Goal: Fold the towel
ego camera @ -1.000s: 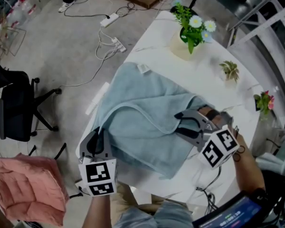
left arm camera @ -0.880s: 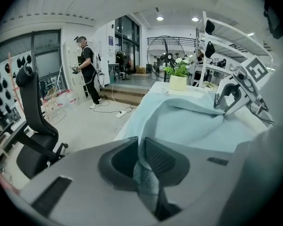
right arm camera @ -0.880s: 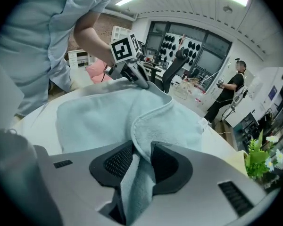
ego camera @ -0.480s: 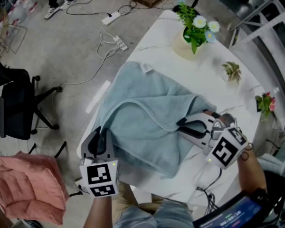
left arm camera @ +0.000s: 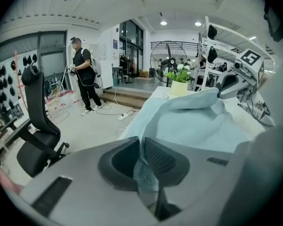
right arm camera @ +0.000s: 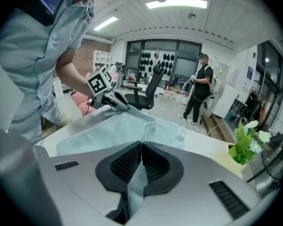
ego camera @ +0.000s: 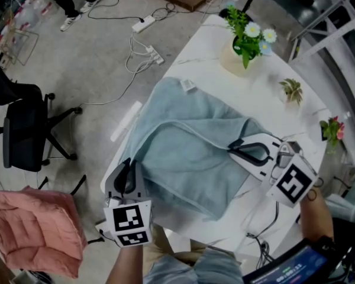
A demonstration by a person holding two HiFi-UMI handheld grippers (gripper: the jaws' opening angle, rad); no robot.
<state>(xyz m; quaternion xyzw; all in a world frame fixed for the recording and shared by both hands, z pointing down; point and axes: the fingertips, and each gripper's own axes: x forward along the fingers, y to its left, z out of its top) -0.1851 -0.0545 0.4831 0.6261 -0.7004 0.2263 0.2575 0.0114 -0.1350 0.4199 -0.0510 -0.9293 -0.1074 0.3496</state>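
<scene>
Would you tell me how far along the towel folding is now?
Done: both grippers have the towel; the left gripper has just closed further on its near edge, and the right gripper is shut on a lifted corner. In hand: a loose fold. Left: laying it flat.

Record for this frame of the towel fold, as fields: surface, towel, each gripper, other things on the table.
surface: white table
towel: light blue, spread on the table, one part lifted and doubled over
left gripper: jaws have just been closing, pinching the towel's near edge
right gripper: shut on the towel's right-hand edge
other things: flower pot and two small plants, all clear of the towel
</scene>
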